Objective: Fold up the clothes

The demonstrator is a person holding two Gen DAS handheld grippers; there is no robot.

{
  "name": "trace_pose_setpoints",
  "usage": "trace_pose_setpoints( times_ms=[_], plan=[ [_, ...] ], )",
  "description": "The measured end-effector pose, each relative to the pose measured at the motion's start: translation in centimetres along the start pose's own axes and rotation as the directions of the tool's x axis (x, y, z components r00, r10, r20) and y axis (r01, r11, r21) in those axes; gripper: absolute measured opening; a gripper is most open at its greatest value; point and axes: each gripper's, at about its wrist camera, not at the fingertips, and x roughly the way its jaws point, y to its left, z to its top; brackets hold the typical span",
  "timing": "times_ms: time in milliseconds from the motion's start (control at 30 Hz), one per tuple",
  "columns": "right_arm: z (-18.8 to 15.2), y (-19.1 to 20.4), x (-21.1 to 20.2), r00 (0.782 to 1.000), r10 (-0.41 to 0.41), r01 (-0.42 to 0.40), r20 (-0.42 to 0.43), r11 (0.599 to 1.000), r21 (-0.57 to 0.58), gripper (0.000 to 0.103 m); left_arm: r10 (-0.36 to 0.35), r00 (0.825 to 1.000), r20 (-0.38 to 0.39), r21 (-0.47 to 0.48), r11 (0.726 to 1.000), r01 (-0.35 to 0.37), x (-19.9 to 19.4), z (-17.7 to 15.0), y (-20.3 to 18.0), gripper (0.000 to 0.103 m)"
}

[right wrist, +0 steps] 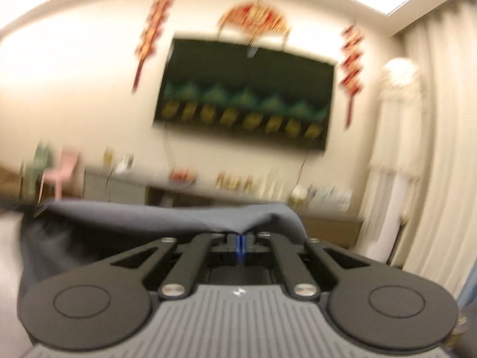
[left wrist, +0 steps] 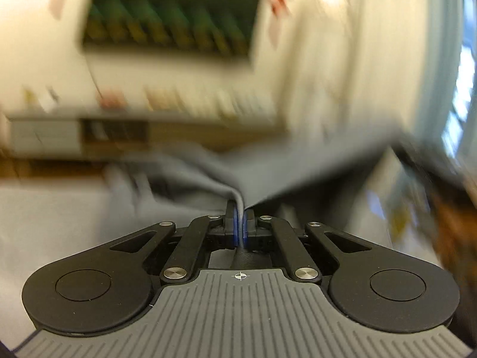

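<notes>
While lifted, L gripper (left wrist: pixel 241 208) & R gripper (right wrist: pixel 240 238) each pinch grey garment (left wrist: pixel 190 176) tight.

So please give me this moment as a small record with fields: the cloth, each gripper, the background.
cloth: dark grey garment, lifted and stretched between both grippers
left gripper: shut on a pinched fold of the garment
right gripper: shut on the garment's edge
background: dark screen on a pale wall, red hangings beside it, white curtain at the right
image quality: both views blurred
</notes>
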Motion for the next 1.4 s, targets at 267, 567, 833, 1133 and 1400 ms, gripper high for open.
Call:
trace_pose_setpoints(
  times_ms=[267, 567, 833, 1133, 1400],
  plan=[
    [-13.0, -3.9, 3.7, 0.857, 0.061, -0.002, -0.511, 0.993, 0.115, 0.031, 0.073, 0.985, -0.158, -0.074, 0.994, -0.086, -3.0, -6.1, 4.6, 0.08],
    [-11.9, -11.8, 0.5, 0.97, 0.032, 0.103, -0.241, 0.842, 0.53, 0.083, 0.19, 0.958, -0.215, -0.196, 0.953, -0.233, 7.9, 4.6, 11.9, 0.095],
    [-12.5, -10.6, 2.7, 0.944, 0.103, 0.068, -0.313, 0.868, 0.491, 0.091, 0.312, 0.858, -0.408, -0.091, 0.921, -0.378, 21.9, 5.2, 11.4, 0.025],
    [-10.5, -10.5, 1.0, 0.96, 0.211, -0.088, -0.186, 0.852, 0.516, 0.091, 0.429, 0.902, 0.048, -0.464, 0.809, -0.36, -2.6, 3.1, 14.5, 0.016],
    [-11.8, -7.0, 2.8, 0.848, 0.361, -0.138, -0.389, 0.858, 0.495, 0.092, 0.45, 0.862, -0.234, -0.514, 0.696, -0.502, -10.0, -5.3, 18.3, 0.053]
  ],
)
